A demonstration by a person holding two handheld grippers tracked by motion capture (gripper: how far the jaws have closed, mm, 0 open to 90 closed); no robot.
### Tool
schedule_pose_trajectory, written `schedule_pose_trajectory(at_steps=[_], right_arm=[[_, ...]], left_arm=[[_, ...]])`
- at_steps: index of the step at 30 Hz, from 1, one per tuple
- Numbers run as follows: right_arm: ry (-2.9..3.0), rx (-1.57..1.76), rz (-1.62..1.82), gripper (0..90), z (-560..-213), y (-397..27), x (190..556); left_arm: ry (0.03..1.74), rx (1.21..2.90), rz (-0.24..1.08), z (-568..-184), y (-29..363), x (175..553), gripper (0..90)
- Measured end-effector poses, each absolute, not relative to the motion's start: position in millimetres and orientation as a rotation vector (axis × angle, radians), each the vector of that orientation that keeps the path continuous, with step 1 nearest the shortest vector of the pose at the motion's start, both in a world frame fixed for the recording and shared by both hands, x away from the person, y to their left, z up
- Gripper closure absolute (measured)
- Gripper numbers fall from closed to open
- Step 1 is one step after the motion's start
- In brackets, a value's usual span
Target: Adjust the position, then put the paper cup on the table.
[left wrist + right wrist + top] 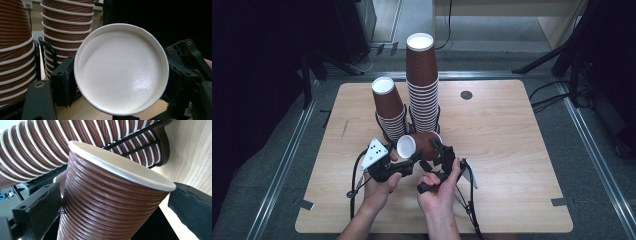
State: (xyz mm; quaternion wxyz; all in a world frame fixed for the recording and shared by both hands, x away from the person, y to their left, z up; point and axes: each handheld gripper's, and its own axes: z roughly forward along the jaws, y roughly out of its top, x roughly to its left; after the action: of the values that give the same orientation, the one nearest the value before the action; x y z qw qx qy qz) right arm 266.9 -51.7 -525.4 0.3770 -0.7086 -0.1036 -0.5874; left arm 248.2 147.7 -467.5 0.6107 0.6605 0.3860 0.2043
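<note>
- While both hands work near the worktop's (512, 130) front edge, a single brown ribbed paper cup (419, 145) lies on its side between the two grippers, just in front of the two cup stacks.
- Its white base faces the left gripper (404, 161), at about eight o'clock from the cup body in the high view; the left gripper view shows that round white base (121, 68) face-on.
- That gripper's fingers (61, 82) are drawn in as far as they go and press the cup's bottom end from both sides, so the cup is gripped.
- At roughly four o'clock from the cup in the high view sits the right gripper (439, 150), held in the person's right hand (439, 187).
- Seen from the right gripper view, the cup's ribbed wall (107, 202) fills the space between that gripper's fingers (37, 205); the one at nine o'clock appears to lie against the wall, while the one at three o'clock stands just beside the rim, and whether it touches I cannot tell.
- Behind the cup, at twelve o'clock, rises the tall stack (422, 85) of upturned cups, with the short stack (390, 107) leaning at about eleven o'clock, each in a black wire holder.
- A small dark disc (466, 95) lies on the worktop at two o'clock from the cup, well apart.
</note>
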Motion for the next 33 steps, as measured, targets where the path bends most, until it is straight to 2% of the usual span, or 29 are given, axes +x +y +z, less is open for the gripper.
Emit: schedule_pose_trajectory(at_steps=[12,19,22,27,30,33], right_arm=[[-0.222,-1.809,-1.482,0.0,-528.2,-45.0,276.5],[-0.189,-1.784,-1.528,10.8,-530.1,-45.5,276.9],[-0.187,-1.778,-1.542,11.3,-530.6,-45.9,276.9],[-0.198,-1.770,-1.656,12.1,-531.1,-53.4,278.0],[-0.233,-1.783,-1.731,12.2,-529.3,-61.0,278.1],[-0.256,-1.801,-1.768,12.3,-527.1,-66.0,278.5]], left_arm=[[0.864,1.566,0.474,-469.2,142.3,246.0,24.0],[0.866,1.590,0.447,-472.9,142.7,247.9,22.3],[0.866,1.576,0.407,-473.2,144.2,249.4,21.7],[0.856,1.568,0.356,-473.4,148.0,250.0,7.0],[0.867,1.541,0.342,-471.7,153.4,249.5,2.1],[0.878,1.524,0.347,-470.0,159.1,248.7,1.9]])
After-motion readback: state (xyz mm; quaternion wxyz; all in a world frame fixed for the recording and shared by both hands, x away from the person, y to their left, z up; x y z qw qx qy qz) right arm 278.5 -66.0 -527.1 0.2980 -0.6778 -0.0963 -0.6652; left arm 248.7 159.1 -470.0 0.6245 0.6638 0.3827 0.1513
